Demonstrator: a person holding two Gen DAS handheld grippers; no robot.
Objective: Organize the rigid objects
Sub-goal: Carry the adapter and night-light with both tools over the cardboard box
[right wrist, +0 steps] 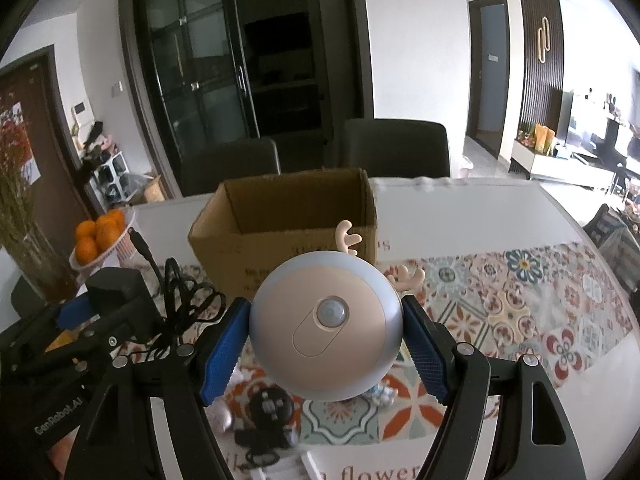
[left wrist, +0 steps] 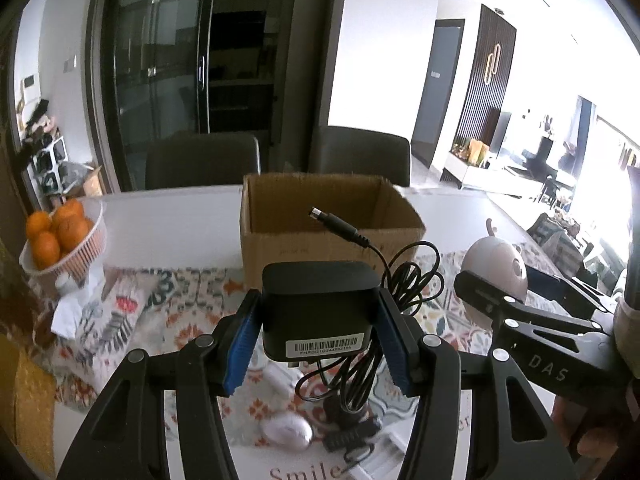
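Observation:
My left gripper (left wrist: 320, 308) is shut on a black power adapter (left wrist: 320, 308), held above the table; its cable (left wrist: 404, 280) loops to the right and its plug (left wrist: 334, 226) points toward the open cardboard box (left wrist: 280, 248). My right gripper (right wrist: 325, 332) is shut on a round pink-and-grey night light with antlers (right wrist: 325, 332), also held above the table in front of the box (right wrist: 224, 252). The night light shows in the left wrist view (left wrist: 504, 268), to the right of the adapter. The adapter shows at the left in the right wrist view (right wrist: 116, 284).
A white basket of oranges (left wrist: 60, 236) stands at the left. A patterned runner (right wrist: 520, 300) crosses the table. Under the grippers lie a white oval object (left wrist: 286, 432) and a small black gadget (right wrist: 268, 408). Two dark chairs (left wrist: 202, 160) stand behind the table.

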